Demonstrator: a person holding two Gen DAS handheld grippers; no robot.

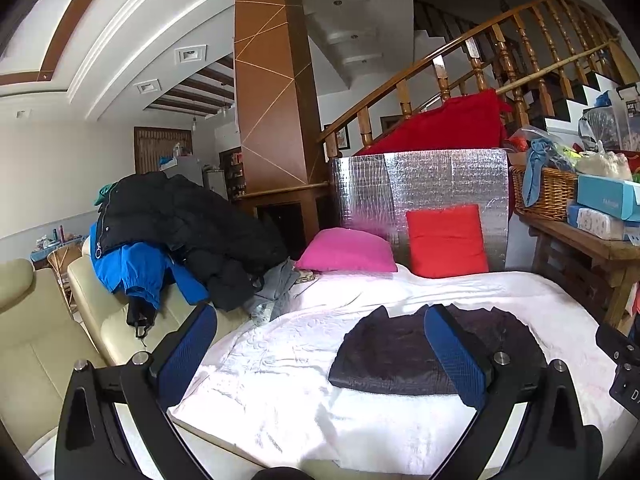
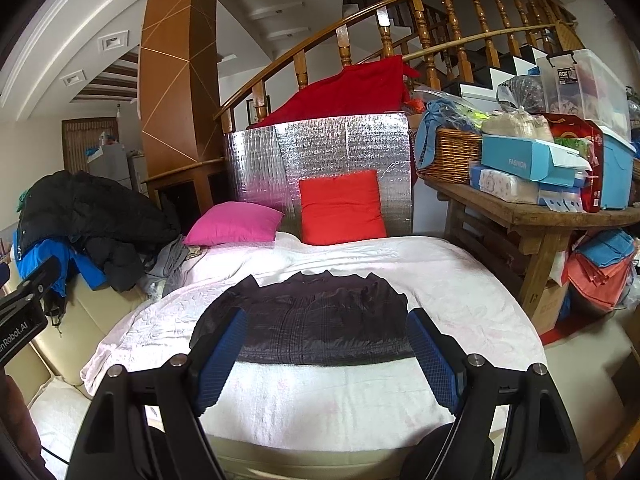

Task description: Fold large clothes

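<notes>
1. Left wrist view: the left gripper [image 1: 320,354] hangs over the white blanket [image 1: 280,360], its blue-padded fingers [image 1: 188,354] spread wide with nothing between them. The dark folded garment [image 1: 396,356] lies flat on the blanket, partly behind the right-hand finger. Beyond the garment sit a pink cushion [image 1: 346,250] and a red cushion [image 1: 446,240]; to the garment's left, a pile of jackets [image 1: 176,236] sits on a cream sofa [image 1: 40,344].

2. Right wrist view: the right gripper [image 2: 326,354] is likewise wide open and empty above the white blanket [image 2: 320,404]. The dark folded garment [image 2: 316,320] lies just past its fingertips, flat and untouched. Right of the garment stands a cluttered wooden table [image 2: 536,220].
</notes>
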